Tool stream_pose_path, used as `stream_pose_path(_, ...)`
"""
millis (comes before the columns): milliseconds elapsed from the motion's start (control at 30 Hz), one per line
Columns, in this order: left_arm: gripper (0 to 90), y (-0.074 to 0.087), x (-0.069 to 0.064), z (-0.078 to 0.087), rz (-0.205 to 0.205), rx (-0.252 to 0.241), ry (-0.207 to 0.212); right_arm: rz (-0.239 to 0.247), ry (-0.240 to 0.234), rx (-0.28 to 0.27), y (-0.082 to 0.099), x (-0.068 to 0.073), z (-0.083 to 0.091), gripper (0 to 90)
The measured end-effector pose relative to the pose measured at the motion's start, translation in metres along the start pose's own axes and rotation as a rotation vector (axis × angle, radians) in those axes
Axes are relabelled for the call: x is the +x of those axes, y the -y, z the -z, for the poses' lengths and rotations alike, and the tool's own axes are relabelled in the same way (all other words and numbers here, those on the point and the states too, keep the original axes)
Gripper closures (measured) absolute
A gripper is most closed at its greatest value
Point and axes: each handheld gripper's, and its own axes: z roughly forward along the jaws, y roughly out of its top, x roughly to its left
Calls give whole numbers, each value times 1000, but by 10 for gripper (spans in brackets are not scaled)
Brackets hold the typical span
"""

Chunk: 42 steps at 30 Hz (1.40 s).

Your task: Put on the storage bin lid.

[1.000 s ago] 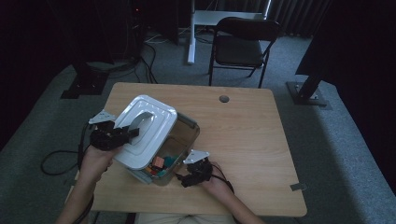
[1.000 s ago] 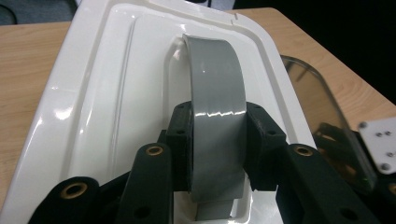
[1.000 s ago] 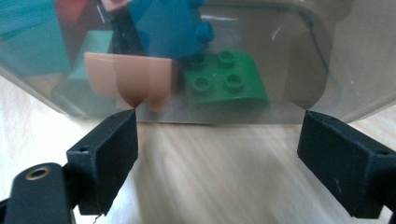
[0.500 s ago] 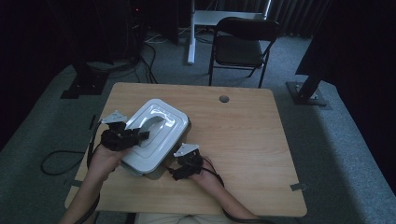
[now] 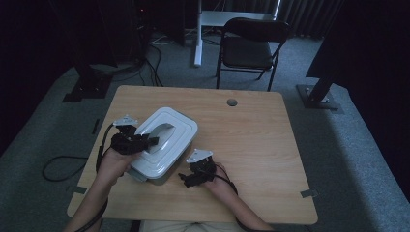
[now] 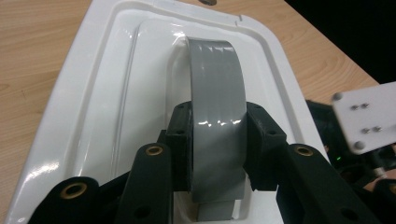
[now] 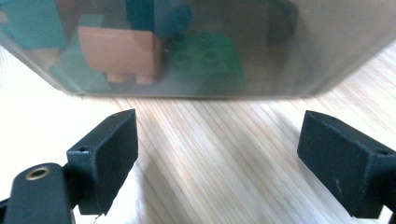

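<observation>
Lidded storage box (image 5: 164, 142) sits on the surface (image 5: 251, 140), left of centre. Toy bricks (image 7: 205, 63) lie inside it. Folding chair (image 5: 249, 48) stands beyond the far edge.

White lid (image 5: 167, 140), grey handle (image 6: 217, 88), green brick (image 7: 205, 63), pale wood table (image 5: 251, 130)
</observation>
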Motion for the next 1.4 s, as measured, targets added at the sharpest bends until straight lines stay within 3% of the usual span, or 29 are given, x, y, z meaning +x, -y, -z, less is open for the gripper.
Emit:
stream_pose_path(300,674,2,-2,-1,-11,-8,-22,-30,34,-11,11,-13,14,122)
stream_pose_path(433,663,5,1,-1,-1,-31,3,-50,34,-17,15,-18,18,122)
stream_pose_path(733,362,9,8,17,-2,-112,-11,-38,48,-15,20,-22,28,122)
stream_pose_path(800,307,10,11,22,-12,-119,-12,-40,51,-17,22,-24,30,122)
stream_pose_path(933,233,14,18,28,5,-141,-16,-47,62,-8,25,-28,34,122)
stream_pose_path(1033,178,18,21,32,5,-178,-50,-53,69,-6,28,-31,37,122)
stream_pose_path(1100,95,20,24,33,9,-190,-55,-55,76,-7,30,-33,39,122)
stream_pose_path(1167,81,23,28,35,-3,-197,-82,-64,79,-8,31,-35,41,122)
stream_pose_path(1200,21,24,30,36,-5,-196,-84,-67,82,-11,31,-35,42,122)
stream_pose_path(1400,5,30,39,43,-4,-215,-133,-64,81,-13,31,-35,42,122)
